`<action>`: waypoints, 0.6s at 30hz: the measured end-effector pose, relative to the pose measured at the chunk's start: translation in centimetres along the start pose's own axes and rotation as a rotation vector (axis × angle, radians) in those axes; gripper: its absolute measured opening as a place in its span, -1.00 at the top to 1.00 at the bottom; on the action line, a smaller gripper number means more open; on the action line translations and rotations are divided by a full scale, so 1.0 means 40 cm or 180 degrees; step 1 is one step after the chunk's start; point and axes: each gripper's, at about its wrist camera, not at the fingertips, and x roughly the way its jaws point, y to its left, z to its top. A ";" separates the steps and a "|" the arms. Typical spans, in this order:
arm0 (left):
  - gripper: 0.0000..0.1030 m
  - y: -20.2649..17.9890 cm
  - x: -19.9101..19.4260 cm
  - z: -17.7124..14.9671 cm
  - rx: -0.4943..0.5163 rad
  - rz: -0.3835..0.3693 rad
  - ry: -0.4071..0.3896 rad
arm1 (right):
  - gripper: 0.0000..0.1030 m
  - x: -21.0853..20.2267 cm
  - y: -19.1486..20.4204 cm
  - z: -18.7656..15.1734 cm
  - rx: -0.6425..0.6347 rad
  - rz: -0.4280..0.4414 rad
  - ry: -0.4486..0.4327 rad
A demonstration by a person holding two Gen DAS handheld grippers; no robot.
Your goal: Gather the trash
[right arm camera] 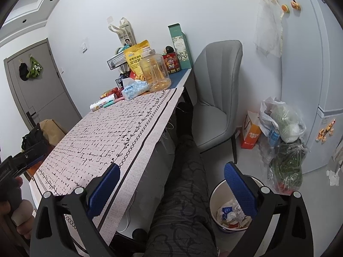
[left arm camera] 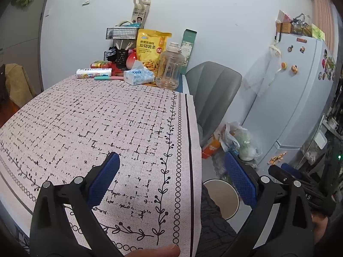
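Plainly, both grippers were spread wide and held nothing. The left gripper [left arm camera: 171, 180] hovered over the near end of the surface [left arm camera: 96, 124], whose patterned cloth was bare up to the far clutter around the tissue pack [left arm camera: 139, 75] and clear jug [left arm camera: 170, 66]. The right gripper [right arm camera: 171, 189] hung off the surface's right edge, above the person's leg and the trash bin [right arm camera: 214, 201] on the floor. The bin already held crumpled wrappers [right arm camera: 230, 212], directly below and just right of that gripper. No loose trash showed on the cloth, so the right gripper looked nearer to whatever came next, probably by the bin or the bagged items [right arm camera: 283, 132] near the fridge.
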 end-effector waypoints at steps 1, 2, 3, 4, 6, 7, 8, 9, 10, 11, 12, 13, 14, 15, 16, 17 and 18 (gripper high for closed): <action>-0.88 -0.002 0.004 0.001 0.0016 0.0005 0.0001 | -0.85 0.000 -0.001 0.002 -0.0005 -0.0006 -0.0009; -0.88 -0.002 0.009 0.000 0.0013 0.0005 0.0005 | -0.85 0.005 -0.004 0.003 -0.0003 -0.0007 -0.0014; -0.88 -0.001 0.016 -0.002 0.0004 -0.0013 0.0016 | -0.85 0.009 -0.007 0.002 0.0001 -0.0012 -0.0011; -0.88 -0.003 0.021 -0.003 0.0006 -0.0021 0.0029 | -0.85 0.016 -0.013 0.002 0.0014 -0.0022 -0.0003; -0.88 -0.006 0.034 -0.007 0.0023 -0.0009 0.0058 | -0.85 0.028 -0.025 -0.003 0.0068 -0.0041 0.0007; -0.88 -0.005 0.038 -0.008 0.0018 -0.0012 0.0067 | -0.85 0.033 -0.032 -0.005 0.0100 -0.0045 0.0021; -0.88 -0.005 0.042 -0.010 0.0006 -0.0019 0.0079 | -0.85 0.035 -0.036 -0.009 0.0118 -0.0050 0.0029; -0.88 -0.006 0.044 -0.011 -0.0007 -0.0018 0.0086 | -0.85 0.036 -0.040 -0.012 0.0120 -0.0060 0.0035; -0.88 -0.007 0.045 -0.013 -0.0013 -0.0015 0.0088 | -0.85 0.036 -0.042 -0.015 0.0120 -0.0068 0.0045; -0.88 -0.009 0.044 -0.014 -0.0010 -0.0015 0.0084 | -0.85 0.034 -0.044 -0.019 0.0115 -0.0064 0.0049; -0.88 -0.012 0.043 -0.014 -0.0003 -0.0013 0.0080 | -0.85 0.031 -0.044 -0.021 0.0098 -0.0075 0.0040; -0.88 -0.015 0.041 -0.015 0.0005 -0.0006 0.0078 | -0.85 0.029 -0.045 -0.022 0.0086 -0.0089 0.0030; -0.88 -0.017 0.039 -0.016 0.0011 -0.0006 0.0078 | -0.85 0.026 -0.046 -0.022 0.0086 -0.0089 0.0020; -0.88 -0.020 0.037 -0.014 0.0017 -0.0004 0.0078 | -0.85 0.024 -0.048 -0.021 0.0102 -0.0073 0.0013; -0.88 -0.024 0.032 -0.015 0.0033 0.0004 0.0073 | -0.85 0.021 -0.049 -0.020 0.0107 -0.0067 0.0001; -0.88 -0.025 0.029 -0.014 0.0043 0.0005 0.0067 | -0.85 0.017 -0.046 -0.019 0.0096 -0.0067 -0.0017; -0.88 -0.026 0.026 -0.013 0.0051 0.0006 0.0057 | -0.85 0.013 -0.043 -0.017 0.0084 -0.0062 -0.0033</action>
